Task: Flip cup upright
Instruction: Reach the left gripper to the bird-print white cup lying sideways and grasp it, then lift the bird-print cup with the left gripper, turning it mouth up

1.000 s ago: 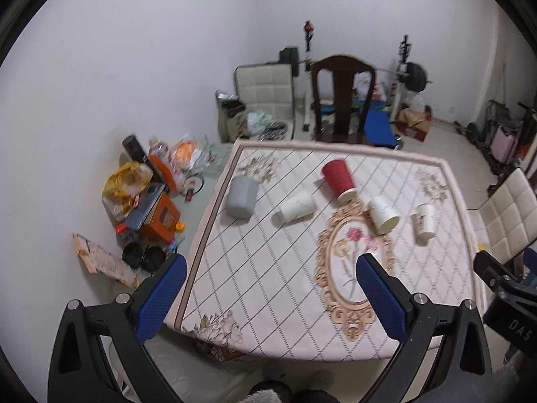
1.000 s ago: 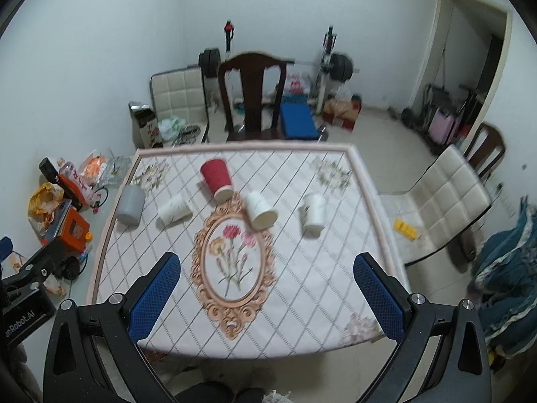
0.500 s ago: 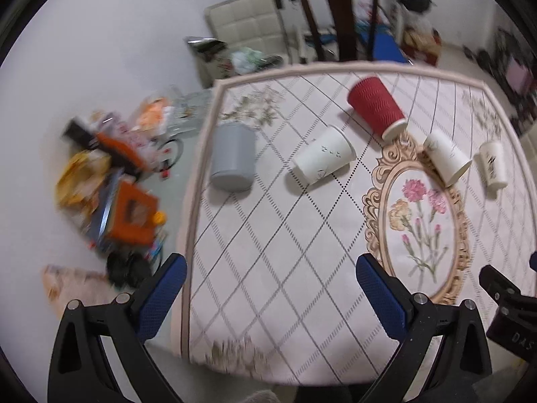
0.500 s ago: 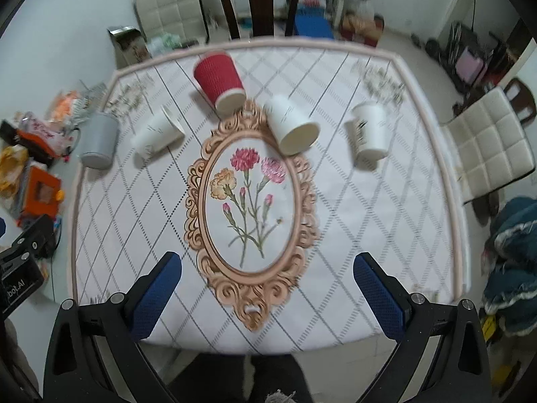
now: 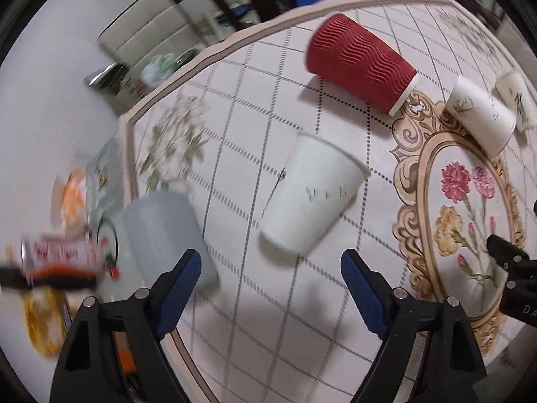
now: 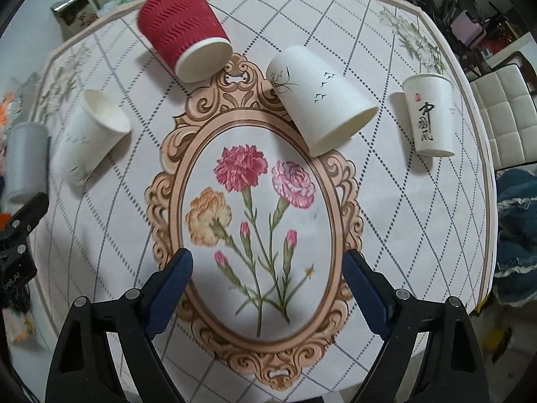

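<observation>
The white paper cup (image 5: 310,198) is lying on its side on the bench (image 5: 235,302), just ahead of the wide-open left tool (image 5: 270,267), its long axis slanting across the gap; the right tool (image 6: 268,268), also wide and empty, is hovering farther off.

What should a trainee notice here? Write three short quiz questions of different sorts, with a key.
1. How many cups are on the table?
2. True or false: the red cup stands upright.
3. The left claw and right claw are: A) open, empty; B) shut on a cup; C) out of view.
Key: 1) five: grey cup, plain white cup, red, bird-print cup, calligraphy cup; 2) false, it lies on its side; 3) A.
</observation>
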### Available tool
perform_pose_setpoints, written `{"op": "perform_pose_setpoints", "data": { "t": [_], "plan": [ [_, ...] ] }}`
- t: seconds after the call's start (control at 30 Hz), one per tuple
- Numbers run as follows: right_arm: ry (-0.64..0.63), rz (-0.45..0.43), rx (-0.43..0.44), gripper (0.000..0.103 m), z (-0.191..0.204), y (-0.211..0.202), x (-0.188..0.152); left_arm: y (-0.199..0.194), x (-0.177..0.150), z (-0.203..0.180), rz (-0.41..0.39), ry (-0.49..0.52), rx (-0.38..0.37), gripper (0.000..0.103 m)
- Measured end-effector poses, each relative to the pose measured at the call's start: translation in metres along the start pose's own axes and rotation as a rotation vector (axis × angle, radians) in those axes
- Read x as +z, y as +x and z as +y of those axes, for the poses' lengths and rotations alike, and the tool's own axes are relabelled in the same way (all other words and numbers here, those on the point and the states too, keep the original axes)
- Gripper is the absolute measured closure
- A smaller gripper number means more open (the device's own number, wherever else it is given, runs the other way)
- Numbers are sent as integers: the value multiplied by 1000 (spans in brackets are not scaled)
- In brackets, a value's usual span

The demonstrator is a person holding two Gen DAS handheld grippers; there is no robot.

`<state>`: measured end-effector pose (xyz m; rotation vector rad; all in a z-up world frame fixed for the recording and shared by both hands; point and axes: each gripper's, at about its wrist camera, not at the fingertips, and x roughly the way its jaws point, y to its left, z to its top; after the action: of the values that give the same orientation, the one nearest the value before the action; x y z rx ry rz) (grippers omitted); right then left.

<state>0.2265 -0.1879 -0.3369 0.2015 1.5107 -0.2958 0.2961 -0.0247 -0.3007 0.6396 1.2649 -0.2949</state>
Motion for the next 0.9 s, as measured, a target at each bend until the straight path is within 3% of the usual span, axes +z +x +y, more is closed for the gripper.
{"op": "perform_pose_setpoints", "data": {
  "t": [0.4, 0.5, 0.63, 0.9],
  "plan": [
    [61, 57, -40, 11, 0, 25, 29, 39, 36, -43, 12, 299, -18, 20],
    [65, 64, -47, 11, 0, 27, 34, 49, 39, -50, 29, 342, -15, 41],
    [73, 69, -55, 11, -2, 27, 37, 50, 43, -48, 21, 328, -20, 43],
    [76, 56, -49, 11, -22, 19, 32, 29, 35, -36, 31, 182, -43, 43]
  ]
}}
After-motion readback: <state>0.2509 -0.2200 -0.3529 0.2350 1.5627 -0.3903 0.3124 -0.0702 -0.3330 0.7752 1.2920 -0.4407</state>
